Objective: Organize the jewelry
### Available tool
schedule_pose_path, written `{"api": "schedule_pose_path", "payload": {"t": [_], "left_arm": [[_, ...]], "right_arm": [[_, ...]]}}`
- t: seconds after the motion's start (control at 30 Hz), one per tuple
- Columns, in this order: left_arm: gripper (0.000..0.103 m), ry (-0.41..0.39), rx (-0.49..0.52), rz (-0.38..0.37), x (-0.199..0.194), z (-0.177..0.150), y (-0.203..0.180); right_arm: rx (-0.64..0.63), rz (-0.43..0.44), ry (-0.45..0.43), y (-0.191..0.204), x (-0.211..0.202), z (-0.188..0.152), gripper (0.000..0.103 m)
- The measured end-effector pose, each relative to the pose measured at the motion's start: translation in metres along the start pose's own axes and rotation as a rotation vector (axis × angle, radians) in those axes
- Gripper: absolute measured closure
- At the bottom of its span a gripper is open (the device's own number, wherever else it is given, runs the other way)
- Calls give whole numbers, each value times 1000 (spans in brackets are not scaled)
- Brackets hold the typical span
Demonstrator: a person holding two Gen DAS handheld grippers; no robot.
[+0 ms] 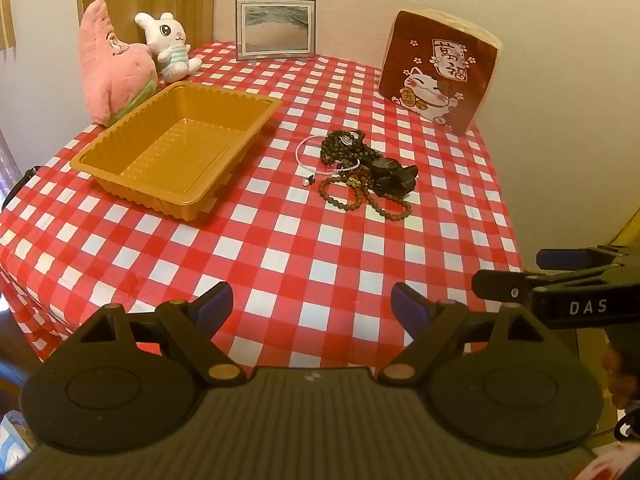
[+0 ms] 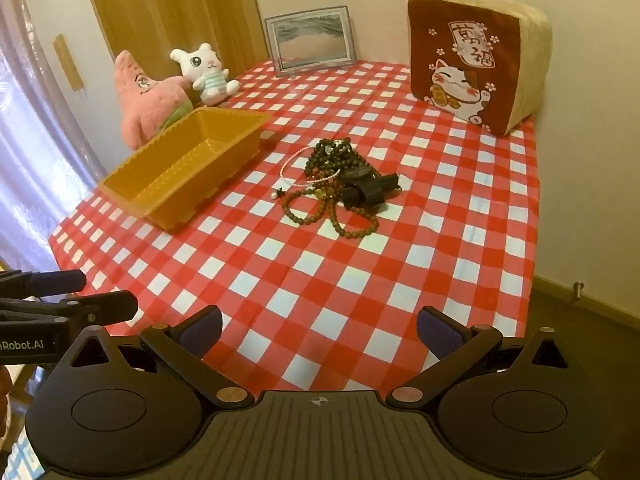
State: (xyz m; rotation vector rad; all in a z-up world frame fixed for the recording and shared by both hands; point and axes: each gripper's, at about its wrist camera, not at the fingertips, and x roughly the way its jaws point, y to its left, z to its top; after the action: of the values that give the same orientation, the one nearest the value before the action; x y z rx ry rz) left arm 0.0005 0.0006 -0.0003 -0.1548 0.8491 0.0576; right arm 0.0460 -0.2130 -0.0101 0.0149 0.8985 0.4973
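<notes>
A pile of jewelry [image 1: 356, 172] lies mid-table: dark bead necklaces, brown bead bracelets, a thin pink-white chain, a small pearl piece and a black object. It also shows in the right wrist view [image 2: 336, 184]. An empty orange plastic tray [image 1: 180, 148] stands left of the pile; it shows in the right wrist view too [image 2: 188, 168]. My left gripper [image 1: 312, 306] is open and empty above the table's near edge. My right gripper [image 2: 320, 330] is open and empty, also near the front edge; it appears at the right of the left wrist view [image 1: 520, 280].
A red-and-white checked cloth [image 1: 280, 264] covers the table. At the back stand a pink star plush [image 1: 112, 64], a white rabbit plush [image 1: 170, 46], a framed picture [image 1: 276, 28] and a lucky-cat cushion [image 1: 438, 72]. The wall is behind and to the right.
</notes>
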Motion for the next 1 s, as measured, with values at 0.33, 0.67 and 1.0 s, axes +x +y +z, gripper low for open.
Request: {"api": "schedule_pose_path", "payload": {"t": [0.33,0.67,1.0], "left_arm": [[18,-5,10,-11,-2,-1,0],[18,-5,2,-13,1,2,-1],[18,-4,1,-15,1,3,0]], "right_arm": [[0,-1,0,1,-2,2,0],[4,-5,-8,1,-4,5,0],[-2,-6,-6,5,0,8,0]]}}
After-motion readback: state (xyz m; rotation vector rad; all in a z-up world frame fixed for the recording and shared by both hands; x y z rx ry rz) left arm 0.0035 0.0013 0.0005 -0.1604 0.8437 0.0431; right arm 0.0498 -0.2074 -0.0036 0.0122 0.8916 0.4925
